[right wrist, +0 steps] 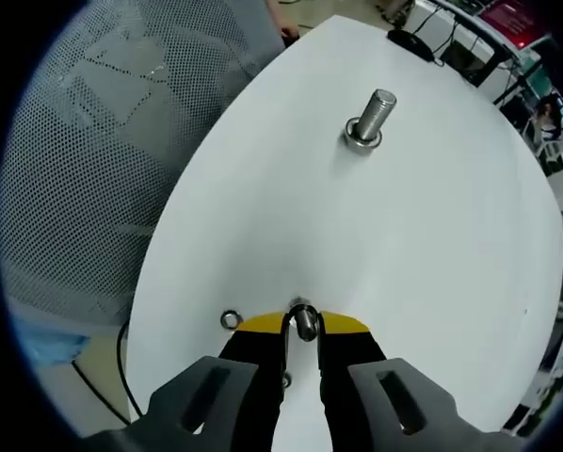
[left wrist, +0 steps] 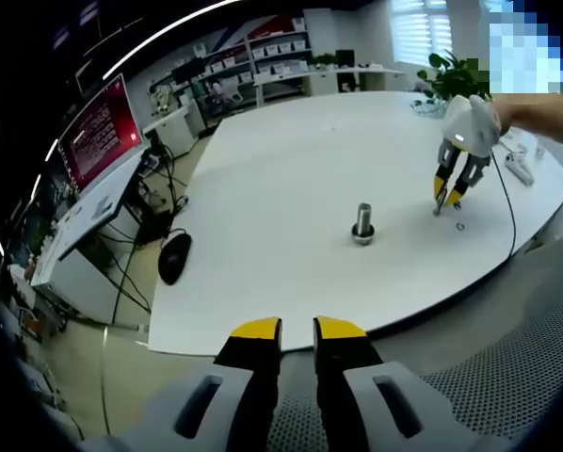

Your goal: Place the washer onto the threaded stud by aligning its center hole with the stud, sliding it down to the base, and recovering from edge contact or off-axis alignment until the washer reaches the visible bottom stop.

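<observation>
- Right gripper (right wrist: 303,325) fingers (right wrist: 343,325) are closing on a small metal washer (right wrist: 304,322), which is standing on edge between the yellow tips, just above the white table (right wrist: 432,235).
- Seen from the left gripper view, the same right gripper (left wrist: 449,195) is pointing down at the table (left wrist: 291,179) with the washer (left wrist: 440,201) pinched at its tips, and a person's hand (left wrist: 517,115) is holding it.
- Left gripper (left wrist: 297,331) is hovering off the near edge of the table, its yellow tips standing slightly apart and gripping nothing.
- Threaded stud (right wrist: 374,115) is standing upright on the table, well apart from the held washer; a ring is sitting around its base.
- In the left gripper view the stud (left wrist: 362,224) is sitting near the middle of the table, between the two grippers.
- A second washer (right wrist: 230,319) is lying flat on the table just beside the right gripper's tip; in the left gripper view it (left wrist: 460,226) is lying just below that gripper.
- A black mouse (left wrist: 174,256) is resting at the table's edge, and a red monitor (left wrist: 100,132) is standing on a desk beyond it.
- A grey mesh chair (right wrist: 103,169) is sitting beside the table.
</observation>
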`<state>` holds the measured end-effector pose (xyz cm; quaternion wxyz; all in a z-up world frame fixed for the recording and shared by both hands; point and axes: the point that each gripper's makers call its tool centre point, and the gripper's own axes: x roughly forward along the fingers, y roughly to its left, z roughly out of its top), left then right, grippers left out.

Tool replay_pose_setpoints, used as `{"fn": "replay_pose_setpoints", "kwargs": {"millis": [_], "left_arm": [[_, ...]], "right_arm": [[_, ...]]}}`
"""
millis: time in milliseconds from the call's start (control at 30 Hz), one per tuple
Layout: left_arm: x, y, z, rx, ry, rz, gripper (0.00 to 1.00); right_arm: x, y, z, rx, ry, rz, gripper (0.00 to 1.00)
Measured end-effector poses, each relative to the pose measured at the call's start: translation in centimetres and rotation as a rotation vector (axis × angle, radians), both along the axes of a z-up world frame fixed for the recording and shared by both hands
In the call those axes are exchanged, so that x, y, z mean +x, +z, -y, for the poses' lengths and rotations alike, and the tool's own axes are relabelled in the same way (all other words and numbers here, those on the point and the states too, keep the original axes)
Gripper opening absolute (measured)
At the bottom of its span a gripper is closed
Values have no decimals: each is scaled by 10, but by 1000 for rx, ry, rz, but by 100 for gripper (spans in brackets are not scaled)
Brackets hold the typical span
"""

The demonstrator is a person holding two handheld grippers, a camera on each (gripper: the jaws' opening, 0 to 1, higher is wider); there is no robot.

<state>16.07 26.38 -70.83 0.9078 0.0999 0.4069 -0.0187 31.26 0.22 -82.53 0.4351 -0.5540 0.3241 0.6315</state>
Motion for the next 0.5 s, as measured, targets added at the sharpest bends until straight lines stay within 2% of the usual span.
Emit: {"fn": "replay_pose_setpoints", "kwargs": {"millis": [167,233,267,333,367,500], "left_arm": [[-1,0,0,0,0,-1,11],[0,1,0,-2,0,4,10],[0,1,0,-4,0,7,10],[0,2,1,-4,0,6,10],[0,2,0,-4,0,5,10],[1,2,0,-6,0,9,10]], "right_arm": [[1,-8,1,-16,4,2,13],[-1,-10,2,-24,30,-6,15],[1,-11,3,-23,31,8,18],[4,-10,3,-14,3,13,24],[3,-7,3,-2,-23,-5,24],[9,2,9,29,-65,1,24]]}}
